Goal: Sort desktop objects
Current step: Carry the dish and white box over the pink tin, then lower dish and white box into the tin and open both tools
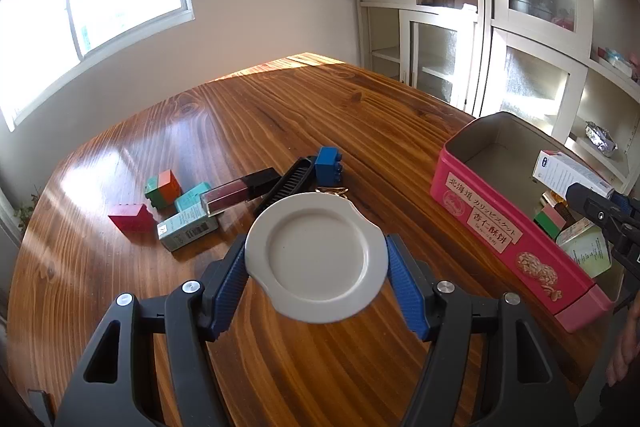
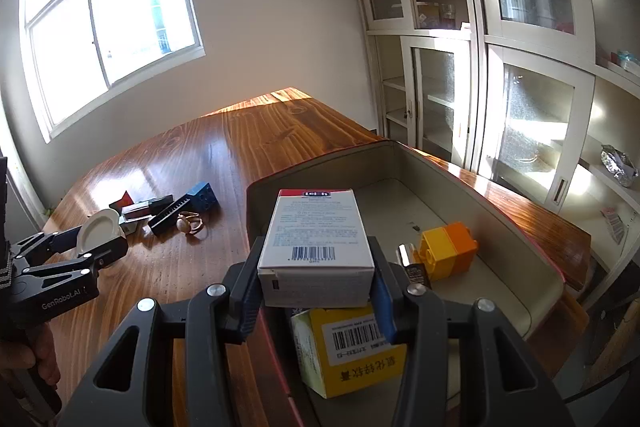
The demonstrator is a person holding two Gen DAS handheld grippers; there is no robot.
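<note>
My left gripper (image 1: pixel 316 245) is shut on a small white plate (image 1: pixel 316 267), held flat above the wooden table (image 1: pixel 280 107). Behind it lie a blue brick (image 1: pixel 329 165), a black comb (image 1: pixel 288 183), a lip gloss tube (image 1: pixel 240 193), a teal box (image 1: pixel 188 223), a red brick (image 1: pixel 132 217), a green and orange block (image 1: pixel 163 185) and gold rings (image 2: pixel 190 223). My right gripper (image 2: pixel 316 267) is shut on a white carton (image 2: pixel 316 227), held over the open pink tin (image 1: pixel 480 203). A yellow box (image 2: pixel 352 347) and a yellow and orange brick (image 2: pixel 448 247) lie inside.
The tin (image 2: pixel 460 171) sits at the table's right edge. White glass-door cabinets (image 2: pixel 520 47) stand behind it, and a window (image 2: pixel 108 27) is at the far left. A hand (image 2: pixel 24 359) holds the left gripper's handle.
</note>
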